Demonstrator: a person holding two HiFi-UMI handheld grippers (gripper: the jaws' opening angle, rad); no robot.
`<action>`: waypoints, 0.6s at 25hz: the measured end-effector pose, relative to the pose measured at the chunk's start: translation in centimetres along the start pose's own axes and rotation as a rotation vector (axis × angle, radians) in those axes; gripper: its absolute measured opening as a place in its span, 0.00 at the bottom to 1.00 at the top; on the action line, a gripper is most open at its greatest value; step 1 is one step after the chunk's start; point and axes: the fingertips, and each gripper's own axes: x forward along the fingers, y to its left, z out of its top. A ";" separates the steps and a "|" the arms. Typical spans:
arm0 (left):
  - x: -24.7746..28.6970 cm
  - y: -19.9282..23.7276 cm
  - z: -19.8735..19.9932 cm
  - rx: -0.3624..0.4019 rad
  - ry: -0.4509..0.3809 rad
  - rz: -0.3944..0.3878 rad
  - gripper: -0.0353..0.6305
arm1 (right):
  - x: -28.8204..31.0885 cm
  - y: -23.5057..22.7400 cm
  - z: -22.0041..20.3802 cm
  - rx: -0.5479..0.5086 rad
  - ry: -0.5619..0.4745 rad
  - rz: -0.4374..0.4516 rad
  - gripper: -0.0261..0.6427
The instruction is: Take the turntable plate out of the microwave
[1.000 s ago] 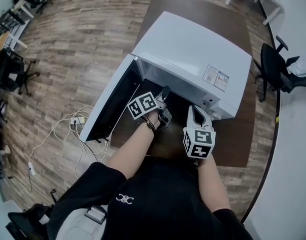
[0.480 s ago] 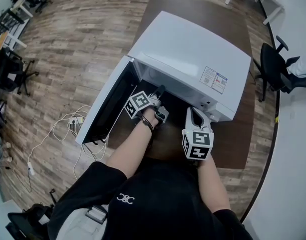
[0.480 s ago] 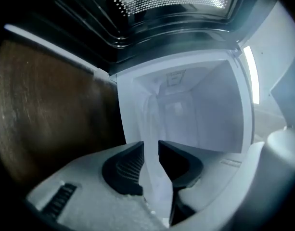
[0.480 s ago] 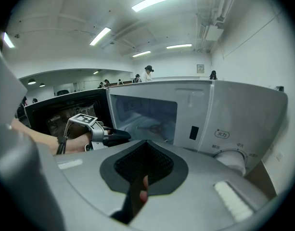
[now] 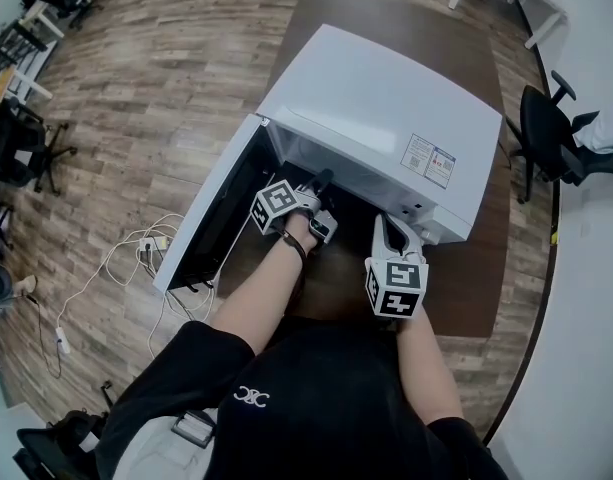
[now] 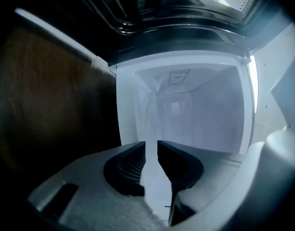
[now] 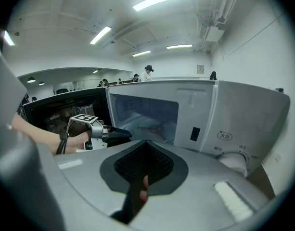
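Observation:
The white microwave [image 5: 386, 98] stands on a brown table [image 5: 466, 288] with its door [image 5: 211, 208] swung open to the left. In the right gripper view the glass turntable plate [image 7: 154, 124] lies flat inside the cavity. My left gripper [image 5: 324, 180] is turned on its side and reaches into the cavity mouth. Its jaws [image 6: 151, 148] stand a narrow gap apart with the plate's pale rim [image 6: 151, 114] edge-on between them. My right gripper [image 5: 394, 223] hangs shut and empty in front of the control panel, pads [image 7: 146, 150] meeting.
The microwave's knob [image 7: 234, 160] and panel are at the right of the cavity. White cables [image 5: 116, 258] trail over the wooden floor to the left. A black office chair [image 5: 546, 133] stands beyond the table's right edge.
The left gripper has moved forward into the cavity mouth and rolled onto its side; over the last half second it has stayed nearly still. The right gripper has hardly moved.

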 end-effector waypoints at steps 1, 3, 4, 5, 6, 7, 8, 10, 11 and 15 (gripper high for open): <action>0.1 -0.1 0.1 -0.002 0.002 -0.001 0.18 | 0.0 0.0 0.0 -0.003 0.000 0.000 0.05; 0.2 -0.2 0.2 -0.001 0.005 0.002 0.19 | 0.0 0.1 0.1 -0.009 -0.002 -0.002 0.05; 0.3 -0.2 0.2 -0.002 0.005 0.003 0.19 | -0.1 0.1 0.2 -0.014 -0.005 -0.004 0.05; 0.4 -0.2 0.2 -0.004 0.005 0.005 0.19 | -0.1 0.1 0.2 -0.019 -0.007 -0.006 0.05; 0.5 -0.2 0.2 -0.006 0.004 0.007 0.19 | -0.2 0.1 0.3 -0.022 -0.009 -0.008 0.05; 0.6 -0.3 0.3 -0.006 0.001 0.010 0.19 | -0.2 0.0 0.3 -0.020 -0.009 -0.008 0.05; 0.6 -0.3 0.4 -0.005 -0.002 0.012 0.19 | -0.2 0.0 0.3 -0.012 -0.010 -0.006 0.05; 0.9 -0.5 0.5 -0.005 -0.001 0.012 0.18 | -0.2 -0.4 0.3 0.012 -0.009 -0.003 0.05; 1.1 -0.5 0.5 -0.004 0.002 0.012 0.18 | -0.2 -0.6 0.3 0.022 -0.008 -0.004 0.05; 1.6 -0.6 0.4 0.020 0.019 0.028 0.16 | -0.2 -0.9 0.3 0.032 -0.007 -0.007 0.05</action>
